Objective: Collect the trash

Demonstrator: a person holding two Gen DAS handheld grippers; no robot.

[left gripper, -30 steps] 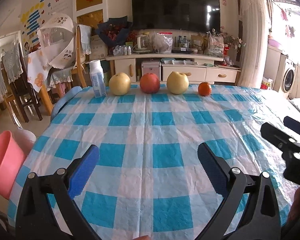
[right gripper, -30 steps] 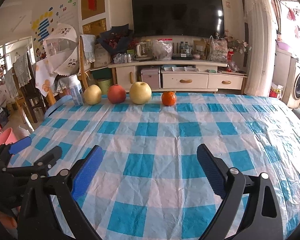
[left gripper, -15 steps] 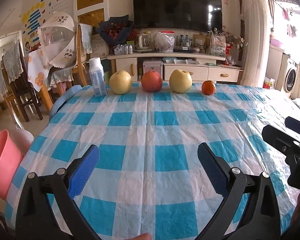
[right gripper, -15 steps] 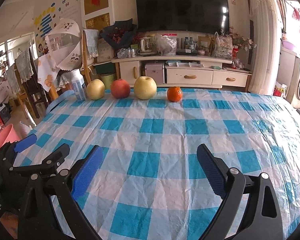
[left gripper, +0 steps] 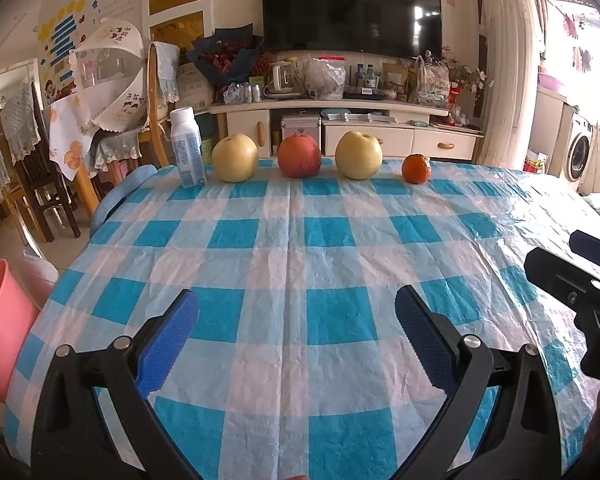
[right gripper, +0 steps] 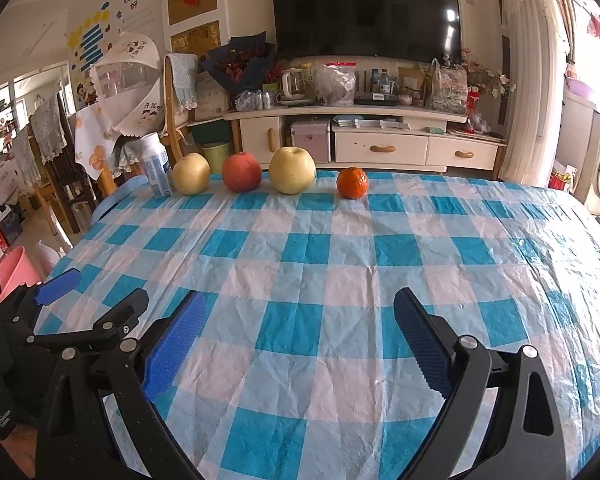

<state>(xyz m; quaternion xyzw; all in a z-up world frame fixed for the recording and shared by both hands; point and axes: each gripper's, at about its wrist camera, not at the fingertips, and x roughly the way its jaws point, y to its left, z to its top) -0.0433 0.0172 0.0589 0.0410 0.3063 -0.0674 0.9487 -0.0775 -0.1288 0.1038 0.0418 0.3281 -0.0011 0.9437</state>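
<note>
A white and blue milk carton [left gripper: 187, 148] [right gripper: 157, 168] stands upright at the far left edge of the checked table [left gripper: 300, 240], beside a row of fruit. A pink bin [left gripper: 2, 328] [right gripper: 14, 270] sits on the floor left of the table. My left gripper [left gripper: 296, 338] is open and empty above the near part of the cloth. My right gripper [right gripper: 296, 338] is also open with nothing between its fingers. In the right wrist view the left gripper's fingers [right gripper: 58, 282] show at the lower left.
Along the far edge lie a yellow pear [left gripper: 235, 157], a red apple [left gripper: 299, 156], a second yellow pear [left gripper: 358, 155] and an orange [left gripper: 416, 168]. Chairs [left gripper: 40, 184] stand left of the table. A TV cabinet [left gripper: 340, 128] is behind.
Both grippers have tilted or risen slightly, so the table and fruit sit a little lower in each view. Both stay open and empty.
</note>
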